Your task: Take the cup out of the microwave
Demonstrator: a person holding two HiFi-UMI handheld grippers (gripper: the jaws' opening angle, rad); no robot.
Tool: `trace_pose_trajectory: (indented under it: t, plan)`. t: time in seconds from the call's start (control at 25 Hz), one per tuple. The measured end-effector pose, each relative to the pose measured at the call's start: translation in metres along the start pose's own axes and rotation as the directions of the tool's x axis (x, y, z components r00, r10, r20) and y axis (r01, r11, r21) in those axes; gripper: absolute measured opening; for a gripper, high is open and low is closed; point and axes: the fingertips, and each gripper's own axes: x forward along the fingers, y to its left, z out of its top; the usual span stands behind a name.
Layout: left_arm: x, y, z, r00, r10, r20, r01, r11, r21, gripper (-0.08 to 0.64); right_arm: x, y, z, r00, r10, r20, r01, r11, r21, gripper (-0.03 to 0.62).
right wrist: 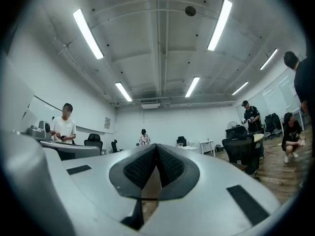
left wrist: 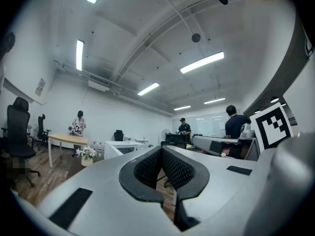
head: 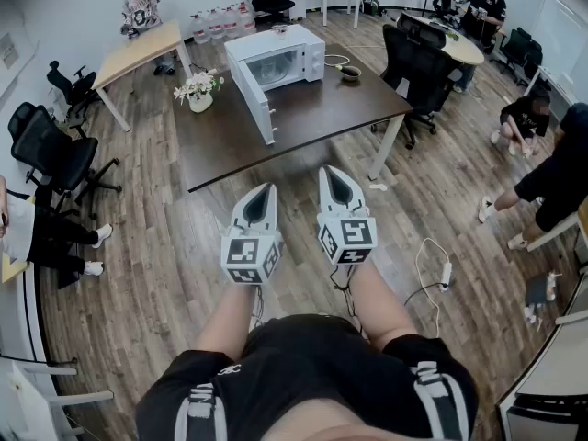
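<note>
The cup itself can't be picked out from here; going by the task it sits inside the microwave (head: 276,58), whose cavity shows only as a pale glare in the head view. Expect a small, rigid, fairly light thing with smooth sides that could slip under the pads, and possibly with something in it, so the safest hold is probably one jaw inside the rim and one outside, or across the handle if it has one, keeping it upright. The door (head: 254,101) hangs wide open toward the camera, so the way in looks free. The microwave stands on a dark table (head: 312,122), with a flower pot (head: 198,90) off one side and a bowl (head: 350,72) off the other. The left gripper (head: 265,195) and right gripper (head: 333,176) are held well short of the table over the wooden floor (head: 156,228), both with jaws pressed together and nothing between them.
</note>
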Motion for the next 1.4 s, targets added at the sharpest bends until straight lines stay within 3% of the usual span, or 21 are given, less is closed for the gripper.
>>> trace_pose_trajectory:
  t: [0.92, 1.4]
  plan:
    - [0.037, -0.038, -0.016, 0.999, 0.044, 0.017, -0.044, 0.999, -0.006, 0.002, 0.001, -0.057, -0.013, 1.0, 0.026, 0.002, -0.026, 1.0, 0.017, 0.0]
    - [0.127, -0.014, -0.045, 0.997, 0.049, 0.061, -0.048, 0.999, -0.009, 0.002, 0.073, -0.109, -0.048, 0.999, 0.035, 0.018, -0.035, 0.999, 0.0, 0.0]
